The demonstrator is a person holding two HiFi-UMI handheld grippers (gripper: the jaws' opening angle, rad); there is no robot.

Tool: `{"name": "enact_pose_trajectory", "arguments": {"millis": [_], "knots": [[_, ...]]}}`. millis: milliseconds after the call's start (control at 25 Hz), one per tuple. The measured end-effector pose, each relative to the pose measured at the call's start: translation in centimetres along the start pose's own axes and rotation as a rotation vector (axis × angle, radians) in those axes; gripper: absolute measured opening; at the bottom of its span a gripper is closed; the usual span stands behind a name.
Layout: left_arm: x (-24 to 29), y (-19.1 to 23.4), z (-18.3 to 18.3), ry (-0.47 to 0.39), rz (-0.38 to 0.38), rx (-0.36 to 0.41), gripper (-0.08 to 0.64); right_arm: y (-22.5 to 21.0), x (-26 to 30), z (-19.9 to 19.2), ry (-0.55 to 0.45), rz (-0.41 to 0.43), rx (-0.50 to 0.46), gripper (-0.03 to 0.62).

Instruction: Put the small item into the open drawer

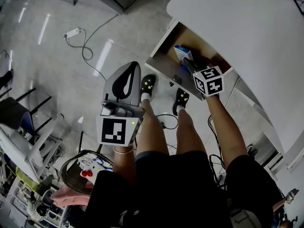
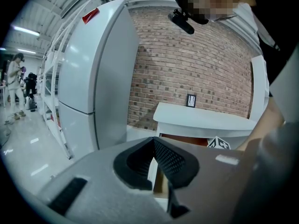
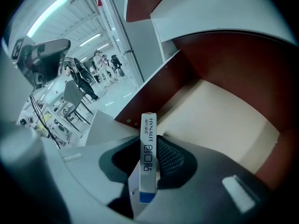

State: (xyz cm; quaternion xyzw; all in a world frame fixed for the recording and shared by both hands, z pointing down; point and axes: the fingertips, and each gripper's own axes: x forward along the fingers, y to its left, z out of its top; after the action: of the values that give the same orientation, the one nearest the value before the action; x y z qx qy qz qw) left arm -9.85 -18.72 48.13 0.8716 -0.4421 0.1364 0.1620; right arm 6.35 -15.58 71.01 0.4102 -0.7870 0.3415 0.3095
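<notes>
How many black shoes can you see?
2, both on the pale floor before the open wooden drawer: left black spotted clog, right black spotted clog. Neither looks hidden.

Stands with both arms lowered in front. Reaches forward and down with the right arm (image 1: 224,123), the right gripper (image 1: 189,63) (image 3: 150,154) tipped steeply downward, jaws clamped on a slim box (image 3: 148,157) (image 1: 181,54) set on edge between the pads. Holds the left gripper (image 1: 130,73) (image 2: 156,157) out at the left, aimed slightly below level, jaw tips meeting on nothing.
</notes>
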Motion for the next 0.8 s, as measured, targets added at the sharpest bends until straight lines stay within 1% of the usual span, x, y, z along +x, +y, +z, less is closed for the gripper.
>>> {"name": "enact_pose_trajectory", "arguments": {"millis": [240, 600, 800], "knots": [[-0.1, 0.4, -0.3, 0.006, 0.008, -0.009, -0.003, 0.1, 0.6, -0.1, 0.018, -0.006, -0.020, 0.098], [0.2, 0.1, -0.4, 0.005, -0.007, -0.011, -0.003, 0.2, 1.2, -0.1, 0.036, -0.002, -0.031, 0.098], [0.3, 0.4, -0.3, 0.005, -0.002, -0.013, -0.003, 0.1, 1.4, -0.3, 0.050, -0.008, -0.036, 0.100]]}}
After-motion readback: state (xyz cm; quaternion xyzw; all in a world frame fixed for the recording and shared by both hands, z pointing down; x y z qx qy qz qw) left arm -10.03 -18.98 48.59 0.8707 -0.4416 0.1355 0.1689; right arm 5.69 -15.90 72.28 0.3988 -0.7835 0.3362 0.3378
